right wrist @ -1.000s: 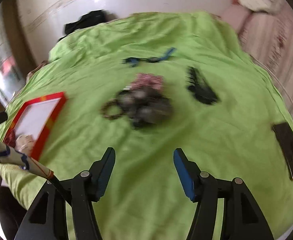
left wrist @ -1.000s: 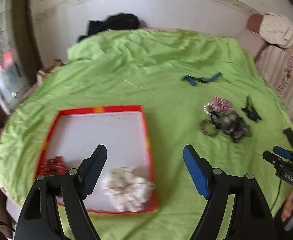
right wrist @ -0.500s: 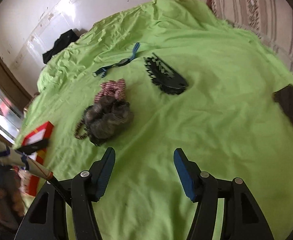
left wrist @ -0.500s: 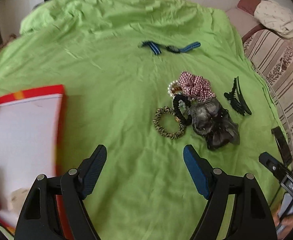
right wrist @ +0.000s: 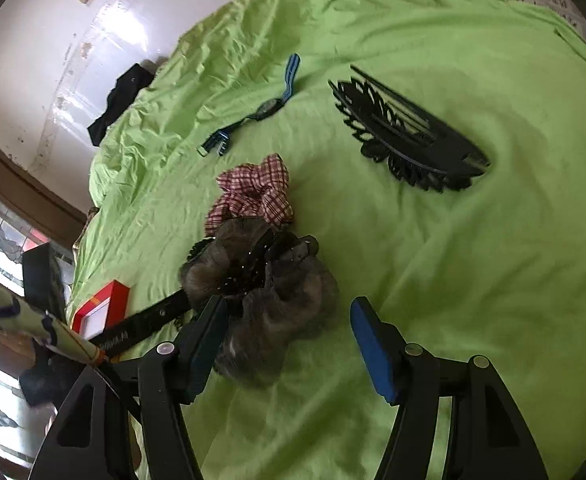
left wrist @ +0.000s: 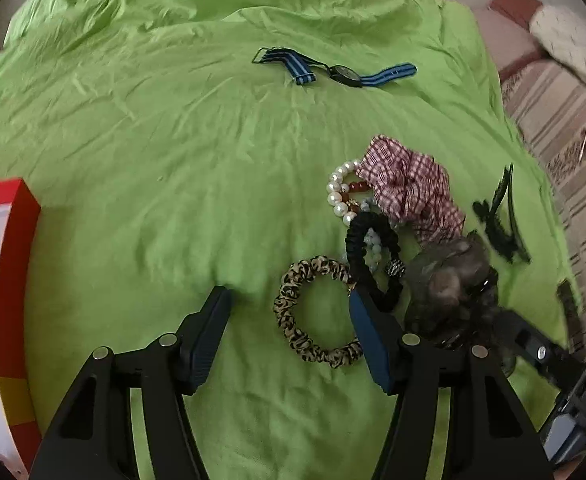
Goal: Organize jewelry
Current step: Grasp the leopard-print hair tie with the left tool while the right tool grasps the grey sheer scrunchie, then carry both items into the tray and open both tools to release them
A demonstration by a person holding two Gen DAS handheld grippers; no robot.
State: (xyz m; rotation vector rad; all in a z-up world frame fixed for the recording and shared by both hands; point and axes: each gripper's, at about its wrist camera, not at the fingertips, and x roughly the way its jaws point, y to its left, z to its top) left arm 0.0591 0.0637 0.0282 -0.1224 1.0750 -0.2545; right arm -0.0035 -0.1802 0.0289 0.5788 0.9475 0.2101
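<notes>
leopard scrunchie [left wrist: 316,312] | between left gripper [left wrist: 289,320] jaws | gaping

Little can be read. In the left wrist view, low and to the right of the left gripper [left wrist: 289,312], the black body of the other tool [left wrist: 581,390] carries pale letters that look like "DAS", blurred and partly cut off. In the right wrist view, just left of the right gripper [right wrist: 287,322], a black bar [right wrist: 145,322] bears small white lettering, too tilted and smeared to make out.
</notes>
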